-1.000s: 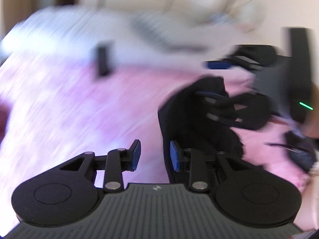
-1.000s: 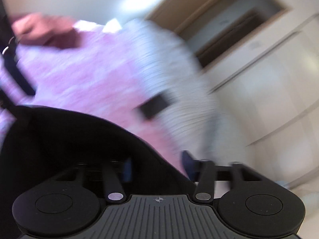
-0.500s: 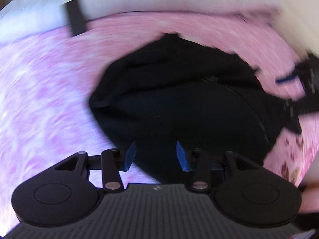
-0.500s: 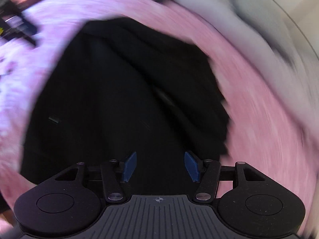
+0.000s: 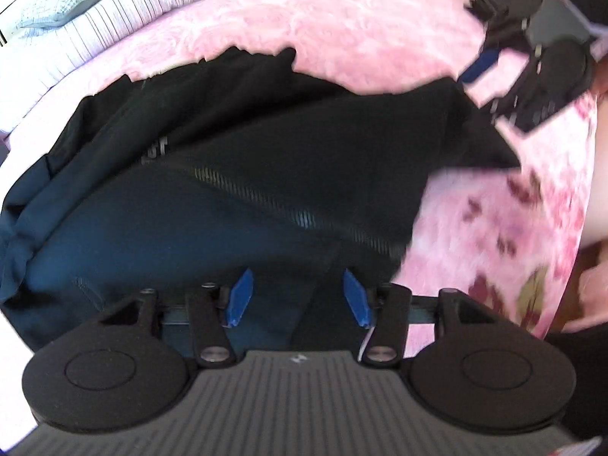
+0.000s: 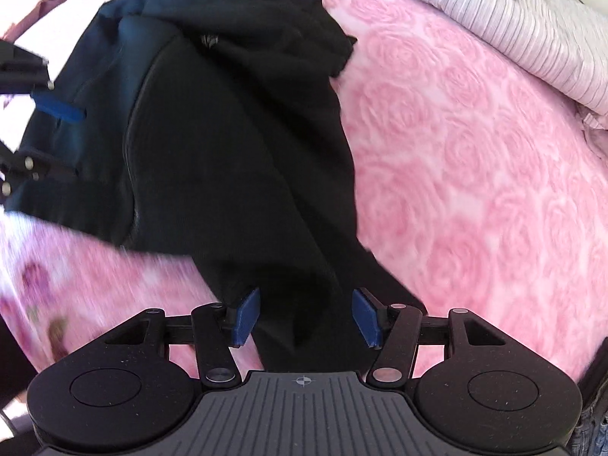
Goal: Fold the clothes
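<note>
Pink blanket [image 6: 475,152]; black garment [image 6: 235,133] lengthwise toward right claw [image 6: 306,317].

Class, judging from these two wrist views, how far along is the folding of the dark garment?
Done: the dark garment lies on the pink blanket, still bunched. In hand: nothing; the left gripper and right gripper are open over it. Left: flattening and every fold.

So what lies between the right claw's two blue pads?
A fold of the black fabric garment lies between the right claw, unclamped, seen in the right wrist view.
</note>
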